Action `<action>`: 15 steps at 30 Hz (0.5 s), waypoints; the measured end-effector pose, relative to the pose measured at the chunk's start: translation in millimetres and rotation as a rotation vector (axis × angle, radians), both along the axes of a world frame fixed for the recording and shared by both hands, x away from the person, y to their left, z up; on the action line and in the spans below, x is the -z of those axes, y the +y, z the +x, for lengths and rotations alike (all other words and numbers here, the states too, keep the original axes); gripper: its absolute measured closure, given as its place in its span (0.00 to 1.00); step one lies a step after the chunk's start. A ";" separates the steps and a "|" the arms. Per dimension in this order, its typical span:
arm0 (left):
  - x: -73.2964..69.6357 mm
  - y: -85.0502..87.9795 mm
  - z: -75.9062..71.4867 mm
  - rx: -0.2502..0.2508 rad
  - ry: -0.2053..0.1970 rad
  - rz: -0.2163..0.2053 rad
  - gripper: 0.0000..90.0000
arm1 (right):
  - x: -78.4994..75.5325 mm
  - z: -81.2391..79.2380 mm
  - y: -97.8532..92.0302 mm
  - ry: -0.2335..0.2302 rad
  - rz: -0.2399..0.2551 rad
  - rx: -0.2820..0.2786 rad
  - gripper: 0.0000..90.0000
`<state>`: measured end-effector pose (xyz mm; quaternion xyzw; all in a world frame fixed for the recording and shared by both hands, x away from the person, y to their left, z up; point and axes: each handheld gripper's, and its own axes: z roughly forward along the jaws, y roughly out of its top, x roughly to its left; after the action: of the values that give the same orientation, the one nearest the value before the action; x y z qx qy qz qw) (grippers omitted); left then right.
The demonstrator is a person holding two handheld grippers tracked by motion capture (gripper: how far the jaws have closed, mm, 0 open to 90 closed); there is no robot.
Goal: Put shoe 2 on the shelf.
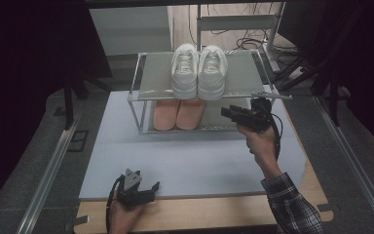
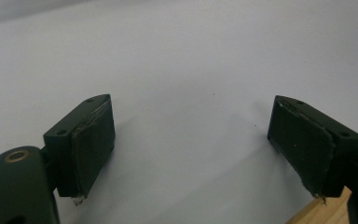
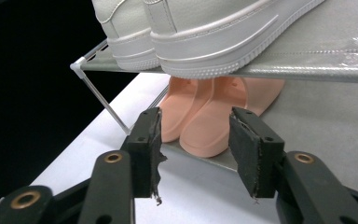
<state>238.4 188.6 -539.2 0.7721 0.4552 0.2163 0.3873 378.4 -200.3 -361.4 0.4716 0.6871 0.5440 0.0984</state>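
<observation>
**Inspector A:** Right gripper point(image 1: 230, 113) sits level at the right end of the rack point(image 1: 135, 83), fingers point(image 3: 148, 144) part spread with nothing between them. They point at the pink slippers point(image 3: 205, 116) on the lower shelf. The slippers lie side by side, touching, soles flat, directly under the white sneakers point(image 1: 198, 70) on the top shelf.

**Inspector B:** Risks?

**Inspector A:** Three, in my judgement. The gap between the two shelves looks tight, so a gripper that enters high could strike the top shelf edge and jolt the sneakers, whose soles reach close to that edge. The corner post point(image 3: 103, 102) stands near the line of approach, and a finger could catch on it. And with the slippers pressed together, a pinch on the near one may drag its neighbour along or push both deeper.

**Inspector B:** Left side?

**Inspector A:** Left gripper point(image 1: 143, 187) rests low at the near edge of the desk point(image 1: 185, 161), well apart from the rack, fingers point(image 2: 93, 140) spread wide over bare mat, holding nothing. No obstruction there.

**Inspector B:** Surroundings?

**Inspector A:** Cables on the floor behind the rack and metal rails along both sides of the desk; none near the work.
</observation>
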 end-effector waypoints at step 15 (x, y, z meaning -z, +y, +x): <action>0.0 -0.1 -0.1 -0.002 0.001 -0.002 0.17 | 9.1 -10.9 -11.3 -0.020 -0.042 -0.022 0.48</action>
<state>238.3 188.4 -539.2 0.7715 0.4562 0.2157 0.3874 367.5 -211.6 -370.5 0.4564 0.7024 0.5352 0.1091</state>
